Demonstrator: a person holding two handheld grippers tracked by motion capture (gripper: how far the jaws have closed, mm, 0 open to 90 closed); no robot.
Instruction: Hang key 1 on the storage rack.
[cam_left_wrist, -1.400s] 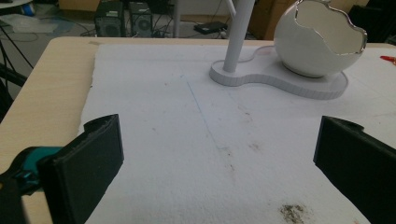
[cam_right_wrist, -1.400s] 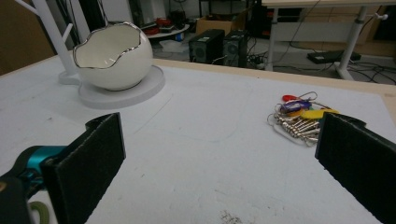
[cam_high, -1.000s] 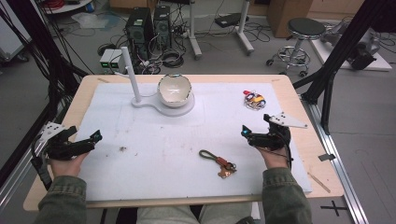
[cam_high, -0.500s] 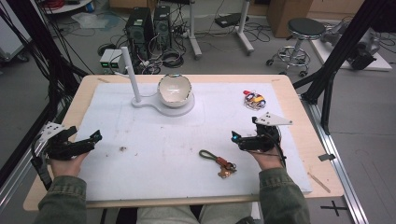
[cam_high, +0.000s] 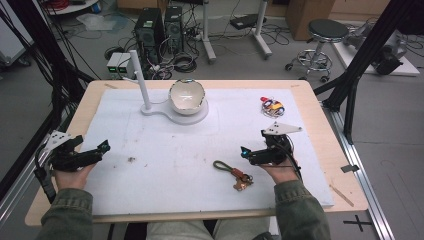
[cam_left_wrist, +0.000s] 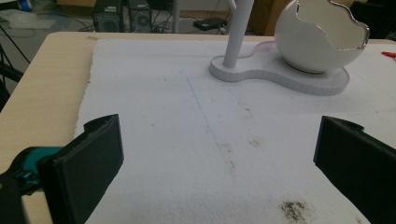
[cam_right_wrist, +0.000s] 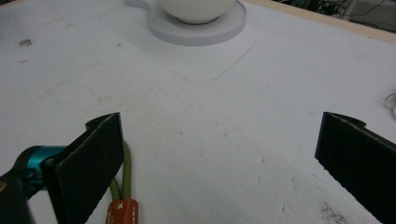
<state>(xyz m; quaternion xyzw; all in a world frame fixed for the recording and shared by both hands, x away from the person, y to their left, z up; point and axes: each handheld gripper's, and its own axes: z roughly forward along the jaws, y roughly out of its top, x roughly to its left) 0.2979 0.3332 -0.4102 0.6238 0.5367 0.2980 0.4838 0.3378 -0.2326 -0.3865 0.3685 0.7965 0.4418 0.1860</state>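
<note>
An olive cord loop with an orange tag and small metal bits lies on the white mat at front centre-right. My right gripper hovers just to its right, pointing left, jaws wide open and holding nothing. In the right gripper view the cord and tag sit beside the left jaw, at the edge of the open gap of the right gripper. My left gripper rests open over the mat's left side, with nothing between its jaws, and is also seen as the left gripper.
A white egg-shaped bowl sits on a white stand base with an upright post at the back centre. A small colourful object lies at back right. A dirt speck marks the mat.
My right gripper has moved left and toward the person, turning to point left at the cord. The left gripper has stayed put.
</note>
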